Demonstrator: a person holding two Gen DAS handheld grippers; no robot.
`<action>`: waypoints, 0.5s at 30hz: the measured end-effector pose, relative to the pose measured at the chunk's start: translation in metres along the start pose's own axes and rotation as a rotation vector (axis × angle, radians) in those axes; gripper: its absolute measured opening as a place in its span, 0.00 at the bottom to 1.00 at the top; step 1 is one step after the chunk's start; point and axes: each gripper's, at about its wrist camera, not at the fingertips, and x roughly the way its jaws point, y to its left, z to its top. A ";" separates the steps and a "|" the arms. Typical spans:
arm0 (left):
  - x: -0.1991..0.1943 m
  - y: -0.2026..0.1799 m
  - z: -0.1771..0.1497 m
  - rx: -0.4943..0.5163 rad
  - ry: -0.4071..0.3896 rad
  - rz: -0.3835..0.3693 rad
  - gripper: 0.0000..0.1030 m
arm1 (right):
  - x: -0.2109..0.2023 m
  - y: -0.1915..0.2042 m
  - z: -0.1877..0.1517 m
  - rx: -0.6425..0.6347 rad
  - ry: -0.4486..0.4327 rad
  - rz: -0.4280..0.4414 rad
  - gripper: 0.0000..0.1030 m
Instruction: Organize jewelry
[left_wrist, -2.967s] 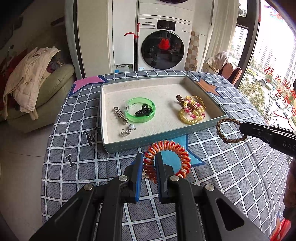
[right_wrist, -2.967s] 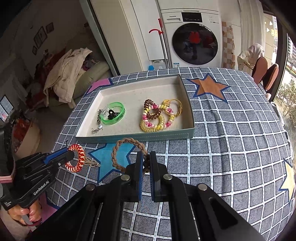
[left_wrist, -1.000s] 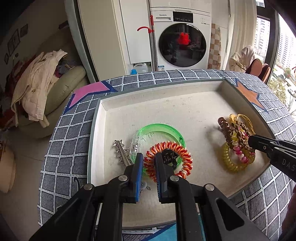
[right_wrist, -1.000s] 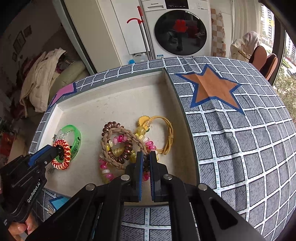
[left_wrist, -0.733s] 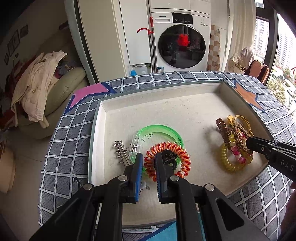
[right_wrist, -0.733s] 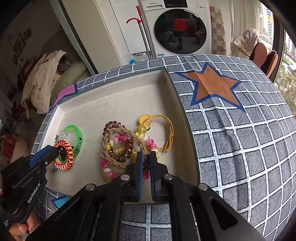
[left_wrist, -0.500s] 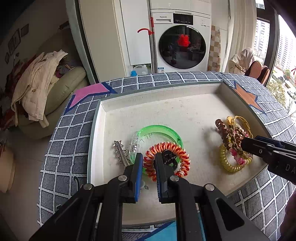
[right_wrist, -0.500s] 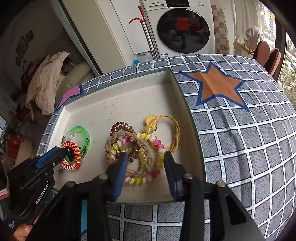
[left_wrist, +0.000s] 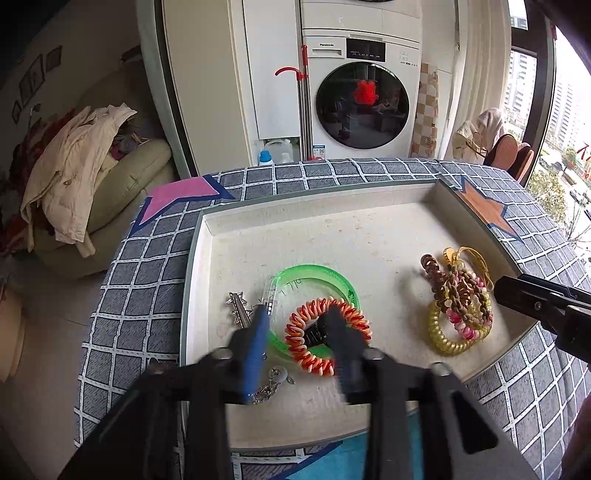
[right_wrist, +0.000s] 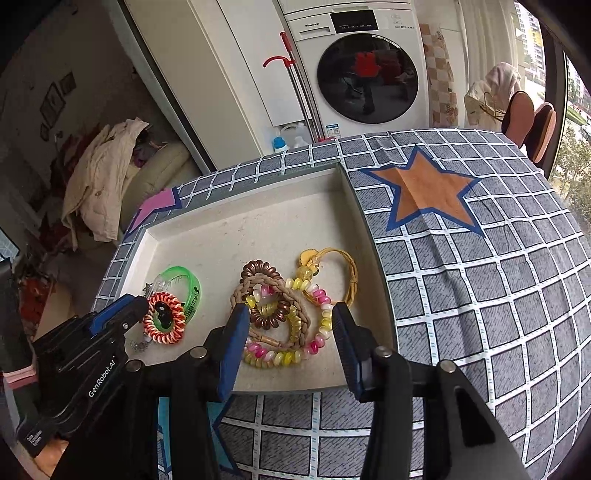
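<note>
A shallow tray (left_wrist: 192, 266) (right_wrist: 364, 229) lies on the checked tablecloth. My left gripper (left_wrist: 297, 321) (right_wrist: 142, 304) hovers low over the tray's near left; its jaws are opening, blurred. The orange-red spiral hair tie (left_wrist: 327, 339) (right_wrist: 164, 323) lies between them on the green bangle (left_wrist: 314, 271) (right_wrist: 184, 277), free of the pads. My right gripper (right_wrist: 290, 317) (left_wrist: 502, 291) stands open over the pile at the tray's right. The braided brown bracelet (right_wrist: 258, 282) (left_wrist: 458, 291) rests there on a beaded bracelet (right_wrist: 321, 306) and spiral ties.
A silver hair clip (left_wrist: 238, 308) and a silver chain (left_wrist: 273, 384) lie at the tray's left. A yellow cord bracelet (right_wrist: 351, 273) lies by the right wall. Behind the table stand a washing machine (left_wrist: 362, 99), a sofa with a coat (left_wrist: 74, 173) and chairs (right_wrist: 528, 118).
The left jaws have sprung apart and let go of the spiral hair tie, which stays on the green bangle. The right jaws opened earlier and the braided bracelet dropped onto the pile.
</note>
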 end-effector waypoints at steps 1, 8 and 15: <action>-0.004 0.002 0.000 -0.010 -0.021 0.006 0.95 | -0.001 0.000 0.000 0.001 -0.002 -0.001 0.49; -0.011 -0.001 0.002 0.018 -0.036 0.020 0.96 | -0.002 -0.002 0.000 0.007 0.003 -0.005 0.49; -0.015 0.003 -0.003 0.024 -0.036 0.029 1.00 | 0.005 0.003 -0.003 -0.012 0.043 0.018 0.60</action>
